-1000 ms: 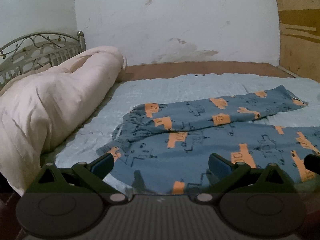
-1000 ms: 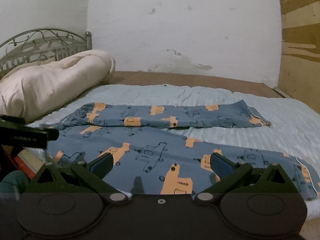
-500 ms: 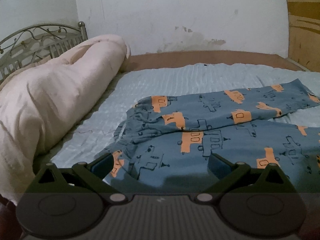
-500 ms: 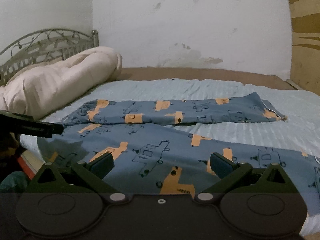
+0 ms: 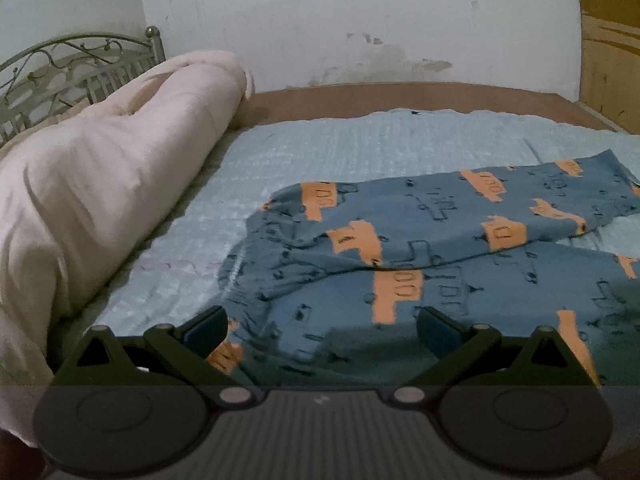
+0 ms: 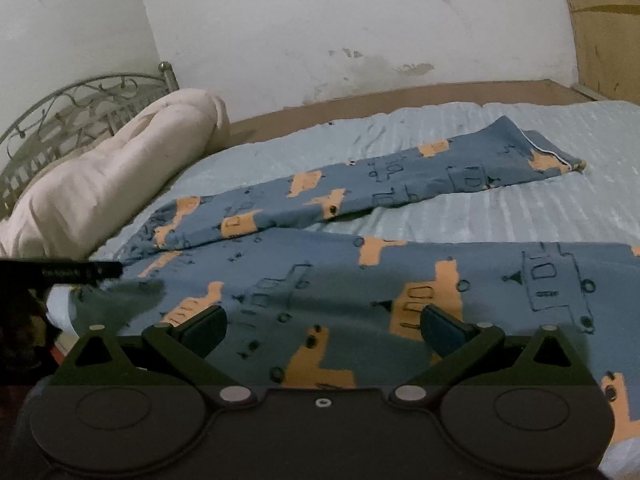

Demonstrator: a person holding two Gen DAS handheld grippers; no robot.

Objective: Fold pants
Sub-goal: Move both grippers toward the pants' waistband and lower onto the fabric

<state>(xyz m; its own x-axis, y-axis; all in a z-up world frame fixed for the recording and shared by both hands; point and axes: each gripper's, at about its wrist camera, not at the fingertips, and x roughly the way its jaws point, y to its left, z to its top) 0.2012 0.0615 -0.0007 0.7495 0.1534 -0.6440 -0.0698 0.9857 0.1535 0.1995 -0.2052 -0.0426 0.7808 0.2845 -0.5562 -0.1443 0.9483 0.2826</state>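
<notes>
Blue pants (image 5: 420, 248) with orange truck prints lie spread on the bed, the waist at the left and both legs running right, the far leg (image 6: 400, 176) angled away from the near leg (image 6: 360, 276). My left gripper (image 5: 322, 330) is open, low over the waist end near the bed's front edge, with cloth showing between its fingers but not pinched. My right gripper (image 6: 324, 328) is open over the near leg, further along it. In the right wrist view the left gripper (image 6: 60, 272) shows as a dark bar at the left edge.
A rolled cream duvet (image 5: 80, 200) lies along the left side against a metal headboard (image 5: 60, 68). A pale blue sheet (image 5: 360, 148) covers the mattress. A white wall (image 5: 320, 20) and a brown bed frame (image 5: 400, 94) bound the far side; wooden panel (image 5: 608, 40) at the right.
Both grippers have moved closer and lower over the pants. The left one has shifted toward the waist end; the right view has tilted. Both stay open.
</notes>
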